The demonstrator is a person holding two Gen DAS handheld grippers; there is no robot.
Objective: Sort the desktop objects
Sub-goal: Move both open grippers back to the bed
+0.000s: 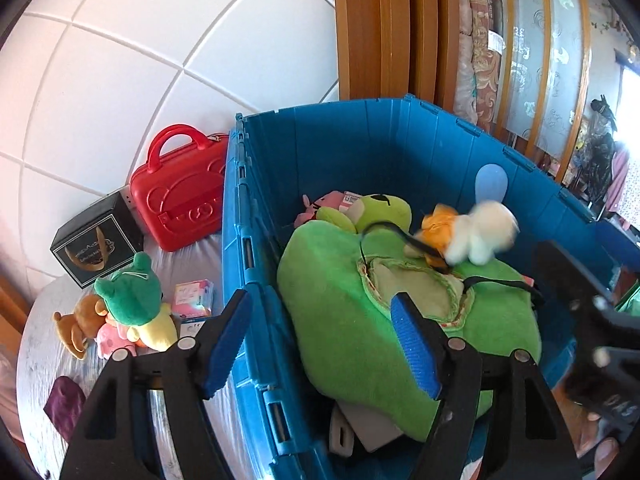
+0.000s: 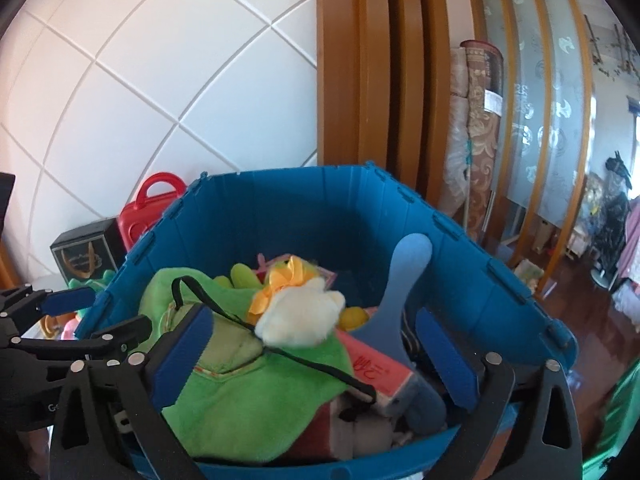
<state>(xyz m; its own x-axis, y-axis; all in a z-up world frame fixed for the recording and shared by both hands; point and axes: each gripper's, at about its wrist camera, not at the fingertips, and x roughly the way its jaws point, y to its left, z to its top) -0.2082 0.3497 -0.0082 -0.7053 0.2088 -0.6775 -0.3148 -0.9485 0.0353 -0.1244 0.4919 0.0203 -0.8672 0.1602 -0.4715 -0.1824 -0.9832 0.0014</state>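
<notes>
white tiled wall (image 1: 120, 60) behind, wood door frame (image 1: 376, 28) right of it, rolled rugs (image 1: 480, 52) against frosted glass panels. dark wood floor (image 2: 600, 320) far right.

one blue crate (image 1: 360, 140), open top, standing at edge of grey-covered table (image 1: 36, 352). inside crate: one big green plush (image 1: 352, 320) with black strap across it, one small white-and-orange plush (image 1: 468, 232) on top, blurred; one pink plush (image 1: 320, 208) at the back; one light blue paddle (image 2: 404, 276) leaning on far wall; one red box (image 2: 376, 368) with white characters; grey items underneath, not identifiable.

on table left of crate: one red case (image 1: 180, 196) upright against wall, one black box (image 1: 96, 248) just beside it, heap of plush toys (image 1: 120, 316) — one green-headed, one brown, one pink counted, maybe more hidden. one small pink-and-blue packet (image 1: 192, 296) near crate wall, one purple scrap (image 1: 64, 404) at near edge.

left gripper (image 1: 320, 344) with blue pads spread wide, holding nothing, straddling crate's left wall: one finger over table, other over green plush. right gripper (image 2: 316, 360) likewise wide apart, holding nothing, over crate's near side, white-and-orange plush ahead between the fingers but untouched. each gripper partly seen from the other's camera.
</notes>
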